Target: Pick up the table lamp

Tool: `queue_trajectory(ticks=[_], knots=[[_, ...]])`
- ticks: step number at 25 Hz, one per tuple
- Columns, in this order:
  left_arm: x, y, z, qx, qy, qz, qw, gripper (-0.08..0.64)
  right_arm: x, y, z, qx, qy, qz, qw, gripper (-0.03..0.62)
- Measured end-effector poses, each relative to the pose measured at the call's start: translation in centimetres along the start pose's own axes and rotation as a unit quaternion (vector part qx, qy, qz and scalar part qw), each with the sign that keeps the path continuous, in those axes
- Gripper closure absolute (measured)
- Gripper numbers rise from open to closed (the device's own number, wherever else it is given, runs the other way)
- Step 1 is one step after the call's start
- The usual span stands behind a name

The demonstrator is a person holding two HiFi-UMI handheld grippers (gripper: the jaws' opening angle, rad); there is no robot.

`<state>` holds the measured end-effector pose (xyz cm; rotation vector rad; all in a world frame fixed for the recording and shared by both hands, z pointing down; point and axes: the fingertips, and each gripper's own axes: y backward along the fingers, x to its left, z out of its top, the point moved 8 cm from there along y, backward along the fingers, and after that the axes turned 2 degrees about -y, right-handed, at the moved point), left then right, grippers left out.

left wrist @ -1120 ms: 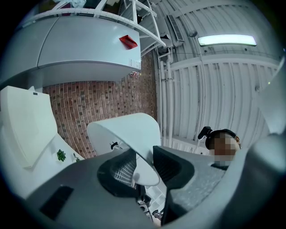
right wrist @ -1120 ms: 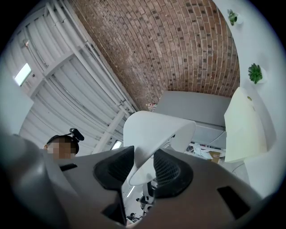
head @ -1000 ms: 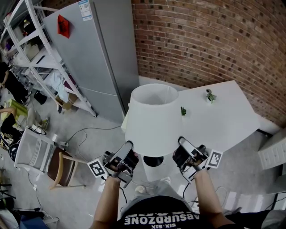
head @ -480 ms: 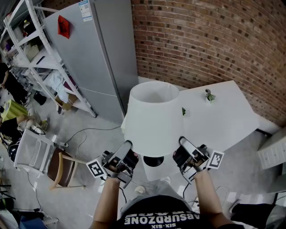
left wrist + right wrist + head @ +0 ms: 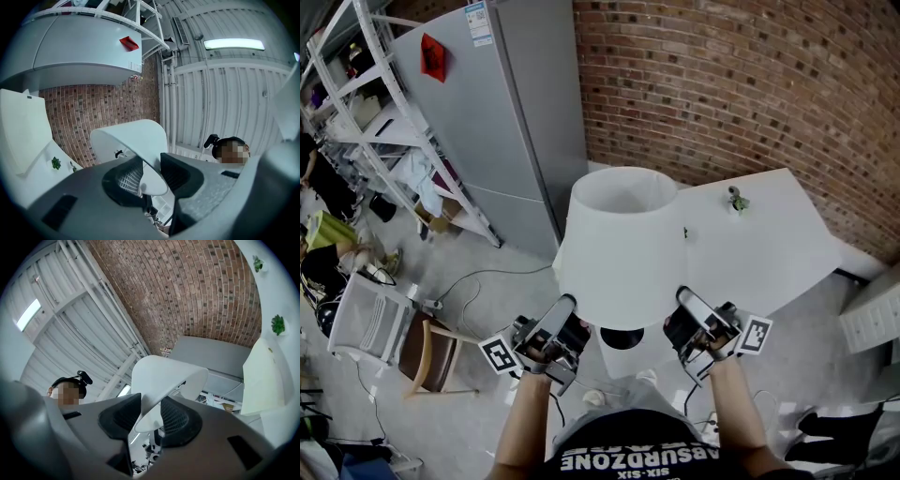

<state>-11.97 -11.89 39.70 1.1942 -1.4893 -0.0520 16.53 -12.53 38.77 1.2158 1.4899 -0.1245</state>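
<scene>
The table lamp has a big white cone shade (image 5: 617, 246), and part of its base (image 5: 623, 341) shows under the rim. It hangs in the air in front of the person, off the white table (image 5: 769, 248). My left gripper (image 5: 569, 315) is shut on the shade's lower rim at the left. My right gripper (image 5: 680, 307) is shut on the rim at the right. In the left gripper view the shade (image 5: 136, 138) wall sits pinched between the jaws of the left gripper (image 5: 151, 172). The right gripper view shows the shade (image 5: 166, 376) clamped in the right gripper (image 5: 151, 416) the same way.
A grey fridge (image 5: 511, 112) stands behind the lamp against a brick wall (image 5: 741, 84). Two small green plants (image 5: 737, 199) sit on the table. A white shelf rack (image 5: 366, 103), a folding chair (image 5: 370, 323) and floor cables (image 5: 478, 281) are at the left.
Both grippers have carried the lamp a little upward, so the shade looks larger and nearer. The grips on the rim are unchanged.
</scene>
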Motion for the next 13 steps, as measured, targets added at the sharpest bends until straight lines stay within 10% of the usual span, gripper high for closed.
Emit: queue_trajectory(ticks=[13], knots=[[-0.45,0.06,-0.54,0.003,-0.001,-0.003,1.0000,0.440,0.47,0.59,-0.29,0.001,0.001,-0.001,1.000,0.466]])
